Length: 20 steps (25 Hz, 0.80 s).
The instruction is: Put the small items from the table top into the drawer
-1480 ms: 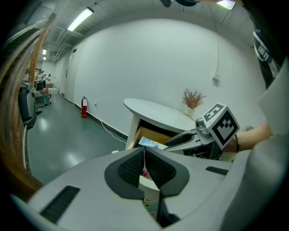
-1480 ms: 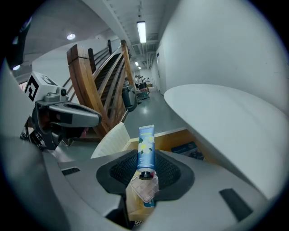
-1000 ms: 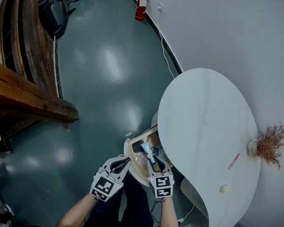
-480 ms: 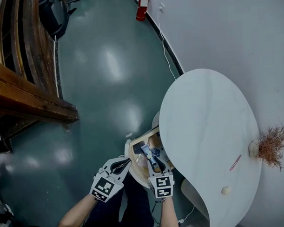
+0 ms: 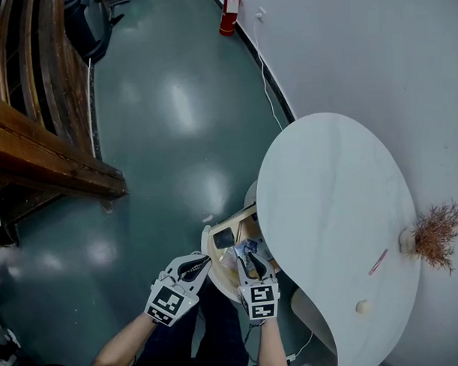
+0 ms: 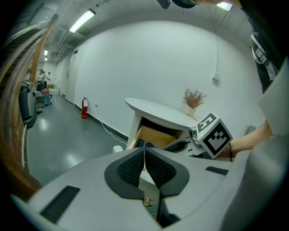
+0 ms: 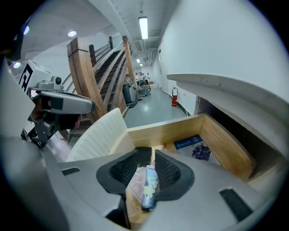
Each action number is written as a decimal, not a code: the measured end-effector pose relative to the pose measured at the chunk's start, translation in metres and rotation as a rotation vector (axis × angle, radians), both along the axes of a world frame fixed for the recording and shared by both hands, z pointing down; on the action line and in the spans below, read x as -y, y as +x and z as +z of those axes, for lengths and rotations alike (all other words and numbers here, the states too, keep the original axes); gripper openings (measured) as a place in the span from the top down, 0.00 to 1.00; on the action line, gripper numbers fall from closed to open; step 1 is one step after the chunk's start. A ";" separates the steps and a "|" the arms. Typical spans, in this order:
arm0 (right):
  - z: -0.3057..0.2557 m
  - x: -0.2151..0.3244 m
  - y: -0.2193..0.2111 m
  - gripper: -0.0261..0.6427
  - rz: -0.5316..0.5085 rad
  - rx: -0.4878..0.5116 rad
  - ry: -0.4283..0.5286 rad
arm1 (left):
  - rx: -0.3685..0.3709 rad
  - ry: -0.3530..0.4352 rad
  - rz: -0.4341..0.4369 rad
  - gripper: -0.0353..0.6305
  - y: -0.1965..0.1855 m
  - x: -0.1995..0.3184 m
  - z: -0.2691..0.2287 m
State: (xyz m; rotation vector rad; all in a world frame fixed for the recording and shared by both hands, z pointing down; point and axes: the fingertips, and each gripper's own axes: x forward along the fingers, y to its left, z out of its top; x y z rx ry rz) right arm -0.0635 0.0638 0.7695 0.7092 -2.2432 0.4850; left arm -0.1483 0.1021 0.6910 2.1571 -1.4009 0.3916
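The wooden drawer (image 5: 228, 214) under the white table (image 5: 327, 205) stands pulled out. My right gripper (image 5: 250, 262) hangs over it, jaws apart. In the right gripper view a blue tube with a flower print (image 7: 149, 187) lies on a clear plastic bag in the drawer (image 7: 167, 131), in the gap of the right gripper (image 7: 145, 162); it is close to the right pad, with space at the left pad. My left gripper (image 5: 193, 266) stays left of the drawer, and the left gripper view shows the left gripper (image 6: 144, 155) with pads together and nothing held.
Inside the drawer are a black flat item (image 7: 143, 155) and a blue booklet with berries (image 7: 192, 144). On the table lie a pink pen (image 5: 377, 261) and a small beige ball (image 5: 362, 306), with a dried plant (image 5: 435, 235) at the wall. A fire extinguisher (image 5: 227, 12) stands far off.
The tube, which stuck out beyond the right jaws a second ago, now lies lower in the drawer, and the black item beside it shows. Both grippers kept their places.
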 end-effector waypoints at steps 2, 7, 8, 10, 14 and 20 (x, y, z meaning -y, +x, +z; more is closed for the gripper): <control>-0.004 -0.001 0.000 0.76 -0.001 0.004 0.004 | 0.001 0.000 0.001 0.91 0.001 -0.001 -0.002; -0.023 -0.001 0.001 0.76 -0.007 0.030 0.023 | 0.005 0.010 0.007 0.91 0.005 0.002 -0.012; -0.028 -0.001 0.001 0.76 -0.009 0.035 0.028 | 0.005 0.013 0.008 0.91 0.006 0.002 -0.015; -0.037 0.000 0.002 0.77 -0.011 0.043 0.044 | 0.007 0.020 0.012 0.91 0.008 0.004 -0.021; -0.058 0.000 0.004 0.81 0.000 0.060 0.069 | 0.010 0.038 0.023 0.91 0.015 0.007 -0.034; -0.095 0.002 0.011 0.83 0.027 0.085 0.105 | 0.019 0.068 0.040 0.91 0.022 0.012 -0.064</control>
